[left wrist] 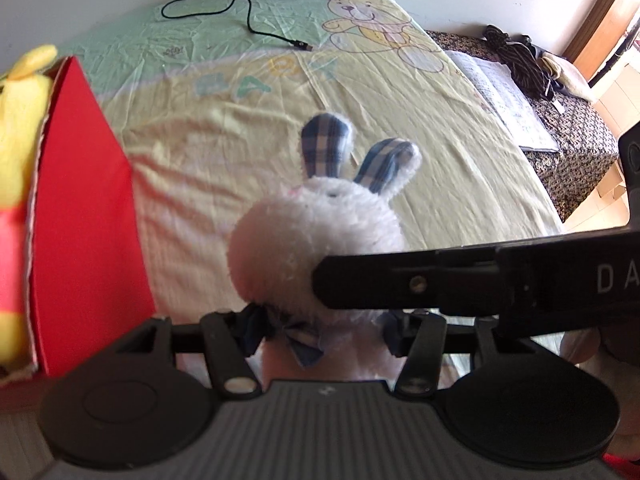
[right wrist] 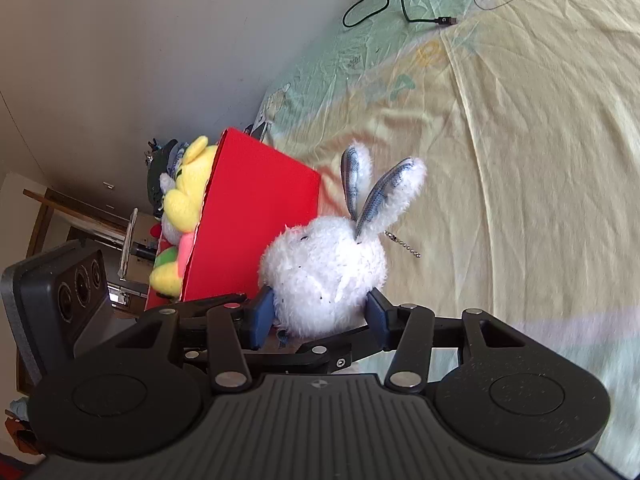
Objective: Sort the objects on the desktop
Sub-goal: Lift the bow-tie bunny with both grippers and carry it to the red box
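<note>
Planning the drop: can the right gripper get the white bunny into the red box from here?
Probably yes. The right gripper is shut on the white bunny, and the red box sits just to its left, top open. Plush toys already fill part of it, so space may be tight.

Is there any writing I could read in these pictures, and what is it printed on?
"DA", cut off by the picture's edge: white letters on the black claw arm crossing the left view.
"BA" then a yellow ring-like letter: pastel letters on the bed sheet.
Small dark print on the sheet: too small to read.
</note>
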`<state>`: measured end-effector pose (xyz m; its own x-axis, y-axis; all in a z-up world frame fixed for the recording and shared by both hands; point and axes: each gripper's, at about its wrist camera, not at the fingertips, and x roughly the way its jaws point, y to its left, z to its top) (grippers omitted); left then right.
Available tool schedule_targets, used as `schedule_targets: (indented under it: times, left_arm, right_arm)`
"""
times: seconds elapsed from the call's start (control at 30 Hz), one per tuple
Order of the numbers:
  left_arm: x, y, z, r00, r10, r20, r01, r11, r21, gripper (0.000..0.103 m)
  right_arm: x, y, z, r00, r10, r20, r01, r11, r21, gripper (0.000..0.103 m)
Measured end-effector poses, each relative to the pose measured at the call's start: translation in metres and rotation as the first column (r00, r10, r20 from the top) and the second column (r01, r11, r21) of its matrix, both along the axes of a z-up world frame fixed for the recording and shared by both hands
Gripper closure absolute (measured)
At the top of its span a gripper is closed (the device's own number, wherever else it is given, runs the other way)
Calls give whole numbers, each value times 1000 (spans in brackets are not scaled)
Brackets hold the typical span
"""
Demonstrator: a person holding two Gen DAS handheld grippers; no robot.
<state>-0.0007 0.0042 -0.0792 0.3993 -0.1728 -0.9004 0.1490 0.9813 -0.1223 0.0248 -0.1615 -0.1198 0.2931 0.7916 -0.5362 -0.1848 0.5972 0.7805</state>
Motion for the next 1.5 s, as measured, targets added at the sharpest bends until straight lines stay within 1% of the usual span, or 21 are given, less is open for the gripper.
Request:
schedule_targets:
  times: [0.23,0.43,0.57,0.73,0.83,0.93,1.13,1.3,1.5]
  left_arm:
    - [-45,26,1,999,-48,-25,47,998,-39,48]
    - [-83,68,8,993,-116,-28,115,992,-50,48]
    - [-108,103,15,988,-149,-26,147,987,-65,48]
    - [-135,142,21,983,-180,-22,179,982,-55,48]
    - [-145,161,24,981,-194,-27,193,980,-46,48]
    - [-155,180,28,980,-196,-15,195,980,-33,48]
    - [-171,212,37,982,-188,5,188,982,-30,48]
    - [-182,233,49,984,-176,36,177,984,-34,48]
    - [-187,256,74,983,-155,95,160,986,-52,48]
  right_arm:
    - [-41,33,8,1000,13,6,-12,999,-39,51]
    - [-74,73,16,1000,10,2,-10,999,-43,51]
    - [-95,104,23,1000,25,5,-25,999,-40,51]
    - [-118,144,30,998,57,26,-56,998,-41,51]
    - [-126,165,33,996,74,41,-72,997,-42,51]
    - [-132,184,35,995,84,58,-82,996,-38,51]
    - [-138,217,42,990,105,91,-102,994,-34,51]
    - [-141,237,55,984,134,120,-131,991,-35,51]
    - [-141,253,79,969,154,194,-151,988,-29,51]
